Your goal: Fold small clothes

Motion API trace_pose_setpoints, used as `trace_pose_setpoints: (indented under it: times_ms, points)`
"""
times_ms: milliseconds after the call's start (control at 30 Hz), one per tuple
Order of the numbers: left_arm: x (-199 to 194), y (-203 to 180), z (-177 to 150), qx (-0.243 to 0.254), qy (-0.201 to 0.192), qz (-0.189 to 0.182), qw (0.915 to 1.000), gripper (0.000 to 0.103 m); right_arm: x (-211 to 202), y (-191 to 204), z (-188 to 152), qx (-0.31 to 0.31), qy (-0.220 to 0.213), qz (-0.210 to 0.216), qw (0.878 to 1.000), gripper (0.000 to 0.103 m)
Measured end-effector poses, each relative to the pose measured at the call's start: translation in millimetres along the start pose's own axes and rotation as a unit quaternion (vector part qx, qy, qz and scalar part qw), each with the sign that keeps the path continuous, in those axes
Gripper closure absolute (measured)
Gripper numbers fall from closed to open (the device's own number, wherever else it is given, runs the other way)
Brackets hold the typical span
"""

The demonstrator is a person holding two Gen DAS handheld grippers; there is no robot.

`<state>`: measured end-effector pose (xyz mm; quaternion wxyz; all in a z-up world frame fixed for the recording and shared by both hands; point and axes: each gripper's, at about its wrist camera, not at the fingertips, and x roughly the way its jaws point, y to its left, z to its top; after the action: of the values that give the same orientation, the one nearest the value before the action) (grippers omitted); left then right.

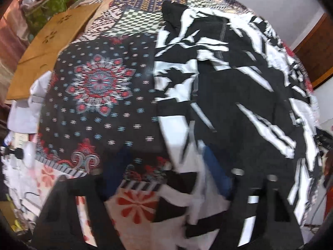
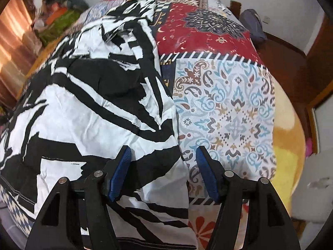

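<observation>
A black-and-white patterned garment (image 1: 229, 87) lies spread on a patchwork cloth (image 1: 97, 87). In the left wrist view it fills the right half of the surface. My left gripper (image 1: 166, 166) is open, its blue pads (image 1: 216, 173) blurred, straddling the garment's near left edge. In the right wrist view the garment (image 2: 87, 108) covers the left half of the patchwork cloth (image 2: 229, 108). My right gripper (image 2: 163, 162) is open, its blue pads (image 2: 120, 170) on either side of the garment's near right edge, nothing held.
Brown cardboard (image 1: 52, 41) and white papers (image 1: 25, 112) lie left of the cloth. A wooden chair (image 2: 287, 62) and a yellow rug (image 2: 291, 156) are to the right. Clutter (image 2: 58, 20) sits at the far left.
</observation>
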<state>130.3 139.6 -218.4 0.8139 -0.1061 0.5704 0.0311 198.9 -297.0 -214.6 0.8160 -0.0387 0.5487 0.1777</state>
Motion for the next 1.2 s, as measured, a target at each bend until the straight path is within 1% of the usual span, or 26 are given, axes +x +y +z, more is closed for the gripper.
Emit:
trace_pose_setpoints:
  times_ms: [33, 67, 100, 133, 167, 200, 233, 267, 367, 433, 533, 633, 733, 800, 867, 967, 1067, 1200]
  points:
    - [-0.5, -0.9, 1.0, -0.003, 0.001, -0.014, 0.9999, 0.064, -0.2, 0.0, -0.8, 0.004, -0.002, 0.003, 1.0, 0.042]
    - [-1.2, -3.1, 2.9, -0.006, 0.002, -0.023, 0.9997, 0.071, -0.3, 0.7, -1.5, 0.007, -0.002, 0.008, 1.0, 0.044]
    - [-1.7, -4.2, 5.5, -0.005, 0.002, -0.019, 0.9998, 0.084, -0.2, 1.8, -2.4, 0.008, -0.002, 0.013, 1.0, 0.048]
    - [-1.9, -7.1, 7.7, 0.002, 0.0, -0.004, 1.0, 0.092, -0.3, 4.4, -2.7, 0.005, 0.0, 0.022, 1.0, 0.059]
    - [-1.2, -9.5, 10.8, 0.011, -0.004, 0.012, 0.9999, 0.094, -0.9, 7.2, -2.8, 0.0, 0.001, 0.031, 1.0, 0.07]
    - [-0.7, -10.6, 13.4, 0.019, -0.008, 0.023, 0.9995, 0.096, -1.3, 10.4, -3.5, -0.005, 0.003, 0.036, 0.999, 0.075]
    - [0.6, -9.7, 16.6, 0.02, -0.009, 0.029, 0.9993, 0.097, -1.9, 13.8, -3.0, -0.01, 0.004, 0.041, 0.999, 0.089]
    - [1.8, -8.1, 20.7, 0.018, -0.009, 0.032, 0.9993, 0.098, -2.5, 18.0, -1.8, -0.016, 0.004, 0.044, 0.999, 0.094]
    - [1.7, -0.4, 32.2, 0.009, -0.018, 0.041, 0.999, 0.099, -3.6, 31.0, 0.7, -0.041, -0.007, 0.035, 0.999, 0.095]
    - [-2.9, 2.2, 39.1, 0.004, -0.028, 0.043, 0.9987, 0.099, -4.2, 34.0, 4.3, -0.043, -0.014, 0.043, 0.998, 0.095]
    - [-14.4, -1.6, 46.7, 0.009, -0.047, 0.042, 0.9979, 0.099, -10.2, 44.0, 13.4, -0.046, -0.029, 0.056, 0.997, 0.096]
    - [-29.8, -8.7, 60.2, 0.019, -0.072, 0.038, 0.9965, 0.099, -23.1, 47.5, 28.2, -0.049, -0.054, 0.066, 0.995, 0.096]
    - [-43.6, -13.3, 79.4, 0.02, -0.096, 0.028, 0.9948, 0.099, -34.1, 49.6, 51.3, -0.047, -0.083, 0.077, 0.992, 0.096]
    - [-49.1, -15.1, 98.6, 0.017, -0.109, 0.023, 0.9936, 0.099, -40.2, 51.2, 68.0, -0.05, -0.102, 0.078, 0.99, 0.096]
    - [-49.9, -16.2, 119.6, 0.012, -0.121, 0.027, 0.9922, 0.099, -45.4, 52.7, 81.2, -0.055, -0.118, 0.072, 0.989, 0.096]
    - [-41.1, -14.9, 148.8, 0.004, -0.128, 0.032, 0.9913, 0.099, -41.7, 49.5, 108.8, -0.054, -0.136, 0.057, 0.988, 0.096]
    - [-17.7, -10.6, 173.5, -0.002, -0.122, 0.051, 0.9913, 0.099, -24.6, 38.8, 132.0, -0.04, -0.139, 0.034, 0.989, 0.096]
    - [23.9, 0.4, 188.0, -0.016, -0.094, 0.07, 0.993, 0.099, 6.8, 24.1, 148.3, -0.026, -0.117, 0.01, 0.993, 0.096]
